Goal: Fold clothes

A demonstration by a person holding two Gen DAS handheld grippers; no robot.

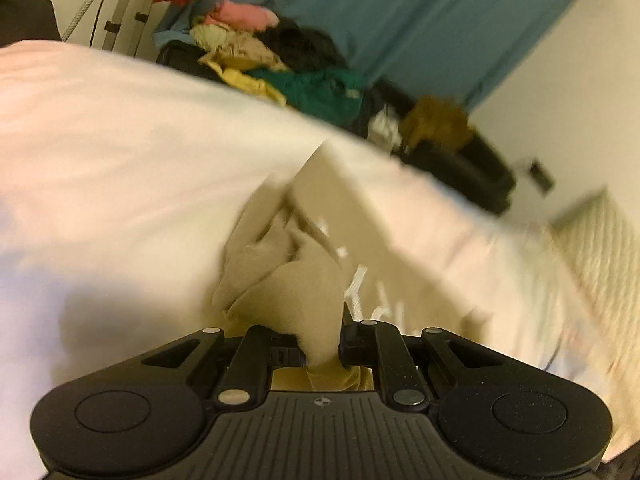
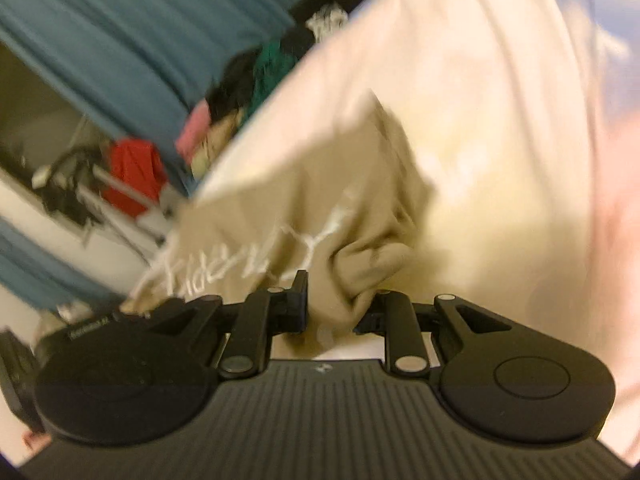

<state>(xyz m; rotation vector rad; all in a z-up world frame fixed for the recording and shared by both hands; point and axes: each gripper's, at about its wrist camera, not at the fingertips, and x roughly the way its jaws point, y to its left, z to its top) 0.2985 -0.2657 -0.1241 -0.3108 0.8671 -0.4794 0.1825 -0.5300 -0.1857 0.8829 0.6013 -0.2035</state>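
Pale pink bed sheet (image 1: 120, 152) filling the frame, heap of mixed clothes (image 1: 304, 76) at 12 o'clock, beige lettered garment (image 2: 304, 200) bunched over the sheet at centre, left gripper (image 1: 322, 346) and right gripper (image 2: 332, 312), 2 narrow jaws each clamped on its folds.

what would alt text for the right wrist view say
The right tongs are shut on a bunched beige garment with white lettering, over a pale bed sheet. Behind, blurred, lie a clothes pile and a blue curtain.
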